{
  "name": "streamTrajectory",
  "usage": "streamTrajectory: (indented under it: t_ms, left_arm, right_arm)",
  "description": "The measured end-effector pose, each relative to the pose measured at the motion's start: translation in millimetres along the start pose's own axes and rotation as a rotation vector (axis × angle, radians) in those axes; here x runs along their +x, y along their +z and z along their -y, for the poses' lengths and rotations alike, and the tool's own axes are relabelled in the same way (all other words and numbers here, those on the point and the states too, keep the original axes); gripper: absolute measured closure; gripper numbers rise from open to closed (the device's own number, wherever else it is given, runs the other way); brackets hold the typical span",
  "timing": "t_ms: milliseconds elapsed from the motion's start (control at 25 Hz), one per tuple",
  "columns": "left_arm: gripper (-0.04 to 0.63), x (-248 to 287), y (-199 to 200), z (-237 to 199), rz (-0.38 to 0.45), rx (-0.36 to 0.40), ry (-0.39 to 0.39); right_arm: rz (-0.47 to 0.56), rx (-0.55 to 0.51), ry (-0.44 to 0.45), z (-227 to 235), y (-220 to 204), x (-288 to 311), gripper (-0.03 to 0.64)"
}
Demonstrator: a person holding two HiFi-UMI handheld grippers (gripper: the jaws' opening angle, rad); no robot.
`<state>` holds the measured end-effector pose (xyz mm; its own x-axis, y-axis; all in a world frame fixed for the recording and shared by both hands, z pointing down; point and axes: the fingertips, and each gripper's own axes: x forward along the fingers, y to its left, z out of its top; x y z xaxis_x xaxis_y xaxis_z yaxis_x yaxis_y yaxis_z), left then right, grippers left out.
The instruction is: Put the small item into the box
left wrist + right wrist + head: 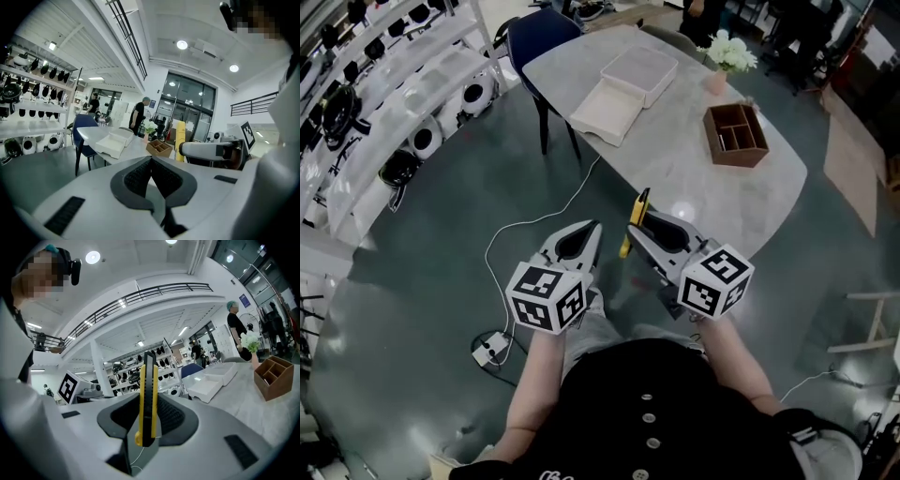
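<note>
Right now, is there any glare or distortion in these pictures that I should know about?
Head view: a light glares on the table near its edge. Both gripper views: strong fisheye bending, black corners. Right gripper view: the yellow knife looks sharp.

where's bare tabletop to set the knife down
Bare: the near end of the table, from the wooden organizer to the near edge, and the strip between organizer and white box. Crowded: the far end, with box, lid and flower vase.
</note>
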<state>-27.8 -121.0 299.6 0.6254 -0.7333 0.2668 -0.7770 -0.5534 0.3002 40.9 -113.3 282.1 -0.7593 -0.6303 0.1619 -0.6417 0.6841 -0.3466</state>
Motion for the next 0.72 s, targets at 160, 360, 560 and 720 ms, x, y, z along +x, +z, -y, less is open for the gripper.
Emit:
streamTrajectory:
  t_ms: [160,360,560,720]
  left_arm:
    - [0.578,9,20,-40,0.003,0.009,-0.021]
    - [0.578,19,39,-80,0.008,0.022,-0.053]
    - [0.578,26,50,-109,0.0,0.021,-0.084]
    - [0.578,34,50,-122,-0.01,0.006,-0.097]
  right_arm:
    - [0.01,-0.008,-0.022,5,10,38,0.497]
    - [0.025,-0.009,-0.057,15,20,79,0.497]
    - [0.021,-0.015,-0.091,22,26,108,0.497]
    - [0.01,-0.005,-0.111,32,27,120,0.497]
